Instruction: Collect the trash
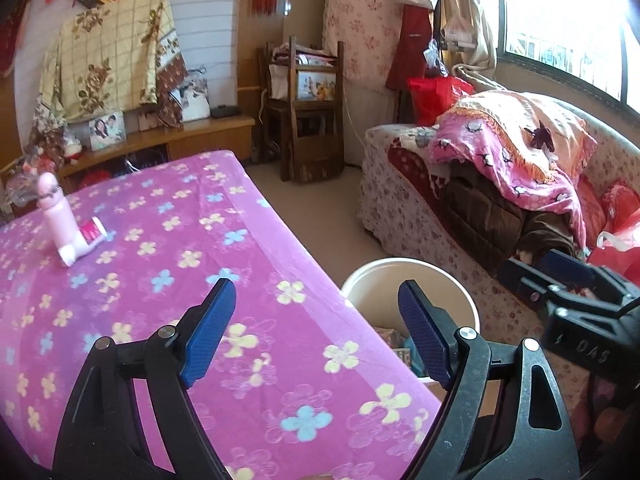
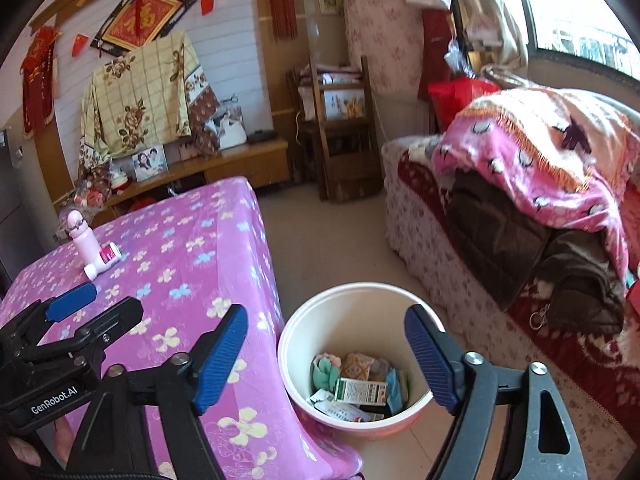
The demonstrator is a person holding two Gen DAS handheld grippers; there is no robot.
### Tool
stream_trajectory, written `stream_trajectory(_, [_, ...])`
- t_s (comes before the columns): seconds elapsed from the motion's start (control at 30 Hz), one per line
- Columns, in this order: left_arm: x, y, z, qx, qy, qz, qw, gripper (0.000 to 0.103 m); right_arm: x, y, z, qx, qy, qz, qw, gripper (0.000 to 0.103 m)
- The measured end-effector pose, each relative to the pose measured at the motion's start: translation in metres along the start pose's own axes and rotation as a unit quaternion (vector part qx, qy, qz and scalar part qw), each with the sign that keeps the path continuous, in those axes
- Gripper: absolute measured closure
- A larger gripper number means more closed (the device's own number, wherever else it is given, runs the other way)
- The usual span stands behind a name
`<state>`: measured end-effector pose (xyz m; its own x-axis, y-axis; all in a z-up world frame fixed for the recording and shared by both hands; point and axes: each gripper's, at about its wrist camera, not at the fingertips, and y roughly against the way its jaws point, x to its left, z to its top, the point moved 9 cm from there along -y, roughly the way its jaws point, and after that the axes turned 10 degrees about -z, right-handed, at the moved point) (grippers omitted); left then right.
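A white bin (image 2: pixel 356 308) stands on the floor beside the table's near corner and holds several crumpled packets and small boxes (image 2: pixel 360 390). My right gripper (image 2: pixel 327 312) hangs open above the bin with nothing between its blue pads. My left gripper (image 1: pixel 316 286) is open and empty too, over the table's edge with the bin's rim (image 1: pixel 400 265) just beyond it; it also shows in the right wrist view as the left gripper (image 2: pixel 112 300). On the pink flowered tablecloth (image 1: pixel 160 280), at the far left, stand an upright pink bottle (image 1: pixel 54 212) and a small white-and-red bottle (image 1: pixel 86 240) lying on its side.
A sofa (image 2: pixel 460 264) piled with pink blankets and dark clothes runs along the right, close to the bin. A wooden chair (image 2: pixel 340 152) and a low wooden cabinet (image 2: pixel 224 168) stand at the back. Bare tiled floor (image 2: pixel 332 240) lies between table and sofa.
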<state>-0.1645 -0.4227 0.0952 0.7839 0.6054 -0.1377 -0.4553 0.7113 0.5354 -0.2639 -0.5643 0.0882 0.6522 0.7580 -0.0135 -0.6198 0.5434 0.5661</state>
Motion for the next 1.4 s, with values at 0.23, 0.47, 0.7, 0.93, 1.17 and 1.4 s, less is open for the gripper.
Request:
stream_trajectory(0.23, [0.012, 0.028, 0.003, -0.029, 0.001, 0.016, 0.9995, 0.02, 0.001, 0.02, 0.008, -0.028, -0.008, -0.015, 0.999, 0.019])
stream_trajectory(0.47, [0.019, 0.047, 0.01, -0.056, 0.009, 0.018, 0.9983, 0.02, -0.003, 0.034, 0.013, -0.046, -0.02, -0.03, 0.998, 0.013])
stream_trajectory(0.7, [0.02, 0.055, 0.012, -0.065, 0.012, 0.015, 0.9977, 0.02, -0.001, 0.044, 0.016, -0.06, -0.021, -0.033, 0.997, 0.009])
stream_trajectory(0.93, [0.02, 0.059, 0.014, -0.067, 0.012, 0.02, 0.9975, 0.02, 0.0, 0.044, 0.015, -0.057, -0.022, -0.033, 0.998, 0.009])
stream_trajectory(1.17, [0.018, 0.061, 0.015, -0.069, 0.016, 0.024, 0.9972, 0.02, -0.004, 0.045, 0.013, -0.056, -0.026, -0.033, 0.998, 0.009])
stream_trajectory(1.4, [0.018, 0.06, 0.014, -0.064, 0.016, 0.024, 0.9975, 0.02, -0.006, 0.042, 0.012, -0.051, -0.024, -0.034, 0.998, 0.009])
